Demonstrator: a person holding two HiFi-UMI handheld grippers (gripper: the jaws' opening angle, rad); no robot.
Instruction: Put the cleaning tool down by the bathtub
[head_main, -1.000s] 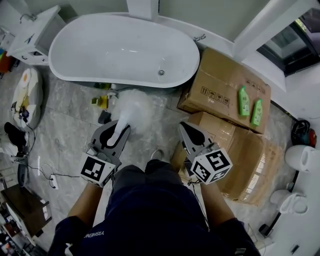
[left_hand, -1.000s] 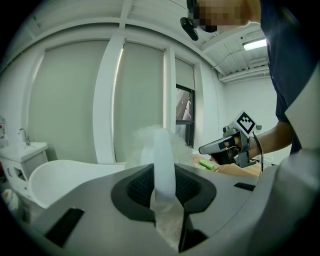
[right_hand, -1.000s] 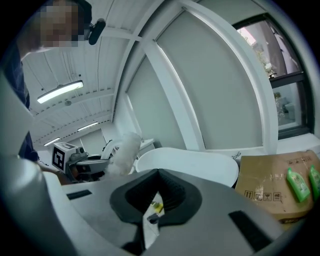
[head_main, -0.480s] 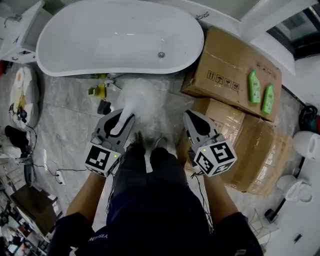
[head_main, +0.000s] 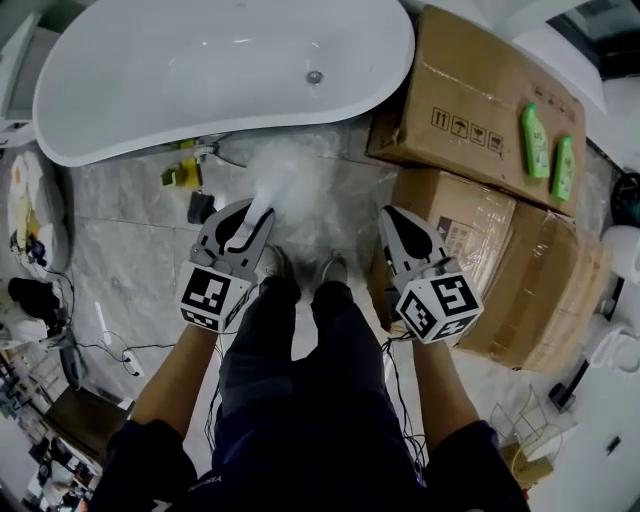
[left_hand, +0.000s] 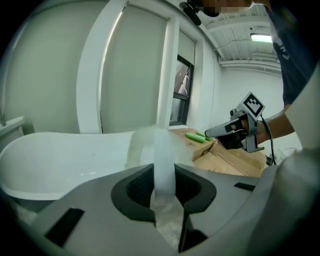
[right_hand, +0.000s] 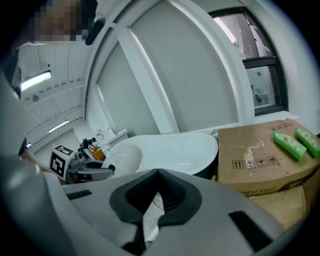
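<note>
Left gripper (left_hand: 164, 172): jaws part-closed and clamped on the pale, flat handle of the cleaning tool (head_main: 287, 185) — both dark pads press on its sides, and the handle runs straight out at 12 o'clock. Past the pads the handle ends in a white fluffy head. In the head view this head sits over the grey tiled floor (head_main: 120, 230), near the outer wall of the bathtub (head_main: 200, 70), which lies at 12 o'clock from it. Whether the fluff touches the tile or the tub cannot be told. Right gripper (right_hand: 158, 172): jaws closed together with nothing between them, held at 3 o'clock of the left one. Handling, as a judgement: the tool looks light. Its head looks soft and compressible. The handle looks like thin smooth plastic with some flex, likely to pivot between the pads if the grip slackens, and not fragile. The best hold is the present one, on the handle just behind the head; pinching the fluff would give no control. A likely set-down spot is the bare tile at the tub's foot, between the small yellow item (head_main: 183, 173) at 10 o'clock and the cardboard boxes (head_main: 470, 90) at 2 o'clock. The green bottles (head_main: 532, 128) on the box top are well apart — no conflict. Low risk: a light tool may cling to a pad or roll on release.
</note>
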